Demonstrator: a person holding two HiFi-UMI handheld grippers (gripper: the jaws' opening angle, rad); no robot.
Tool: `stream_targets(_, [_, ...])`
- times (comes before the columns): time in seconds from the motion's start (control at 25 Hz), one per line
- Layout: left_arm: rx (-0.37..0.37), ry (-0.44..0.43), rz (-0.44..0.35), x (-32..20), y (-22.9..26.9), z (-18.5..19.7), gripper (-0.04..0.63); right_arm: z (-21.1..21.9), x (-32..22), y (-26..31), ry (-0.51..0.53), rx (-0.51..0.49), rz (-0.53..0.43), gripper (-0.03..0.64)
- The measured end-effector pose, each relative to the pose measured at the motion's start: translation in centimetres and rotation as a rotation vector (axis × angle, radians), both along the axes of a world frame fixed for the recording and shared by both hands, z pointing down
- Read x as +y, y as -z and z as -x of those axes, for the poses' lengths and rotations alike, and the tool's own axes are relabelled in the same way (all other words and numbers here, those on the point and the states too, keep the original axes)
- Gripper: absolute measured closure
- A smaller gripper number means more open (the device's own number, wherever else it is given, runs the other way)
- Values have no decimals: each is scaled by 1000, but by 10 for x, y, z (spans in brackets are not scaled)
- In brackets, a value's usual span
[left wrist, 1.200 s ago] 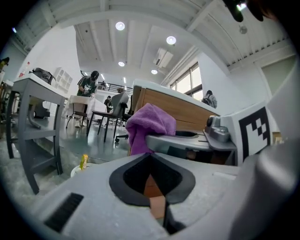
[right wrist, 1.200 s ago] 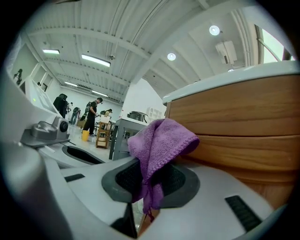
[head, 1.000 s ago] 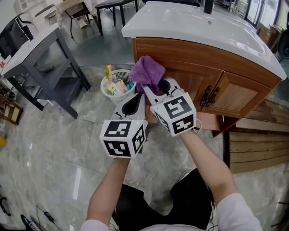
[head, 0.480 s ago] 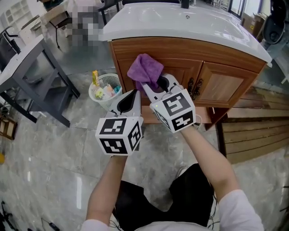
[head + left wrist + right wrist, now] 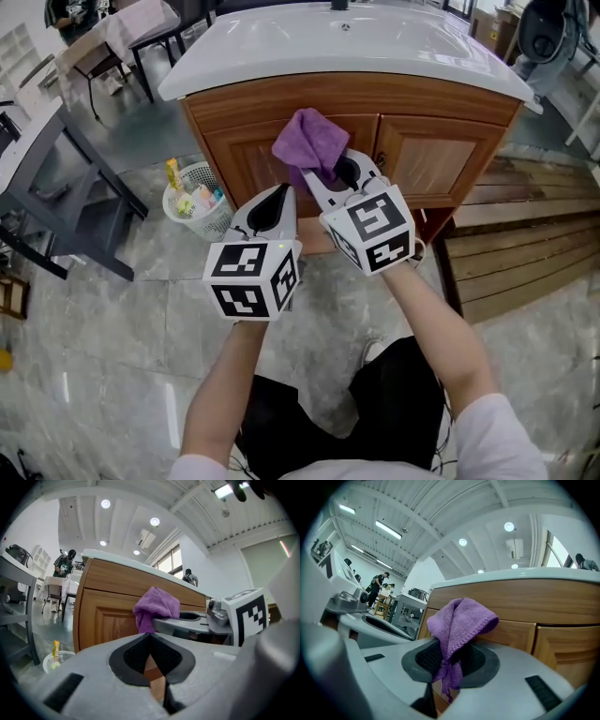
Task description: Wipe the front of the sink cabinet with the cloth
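Note:
A wooden sink cabinet with two panelled doors and a white basin top stands in front of me. My right gripper is shut on a purple cloth, which bunches up in front of the left door, close to it; contact cannot be told. The right gripper view shows the cloth pinched between the jaws, with the cabinet behind. My left gripper hangs beside the right one, lower and to its left, shut with nothing in it. The cloth and the cabinet door show in the left gripper view.
A white mesh basket with small items stands on the marble floor left of the cabinet. A grey table is further left. Wooden slats lie on the floor to the right. Dark handles sit where the doors meet.
The view has shifted so the cabinet now sits more centred and square in front of me. Both grippers keep their hold and stay close to the left door.

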State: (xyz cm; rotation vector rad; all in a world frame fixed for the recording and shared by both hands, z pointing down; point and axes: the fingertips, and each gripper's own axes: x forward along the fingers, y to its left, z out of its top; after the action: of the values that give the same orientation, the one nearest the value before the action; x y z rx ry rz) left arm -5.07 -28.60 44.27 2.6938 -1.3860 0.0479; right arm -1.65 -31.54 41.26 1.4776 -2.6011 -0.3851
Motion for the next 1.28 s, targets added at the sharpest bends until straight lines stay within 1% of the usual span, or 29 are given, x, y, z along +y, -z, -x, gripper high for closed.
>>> stream_targets(0.16, [2, -38, 1, 2, 1, -20, 592, -26, 6, -1, -52, 3, 4, 540])
stream_targets(0.6, [22, -180, 1, 12, 2, -86, 592, -103, 18, 2, -203, 4, 4, 540])
stream_targets(0.88, [2, -281, -17, 21, 0, -130, 592, -149, 22, 3, -302, 1, 4, 540])
stream_targets(1.28, [-2, -420, -29, 35, 1, -190, 592, -224, 27, 0, -465, -3, 16, 540])
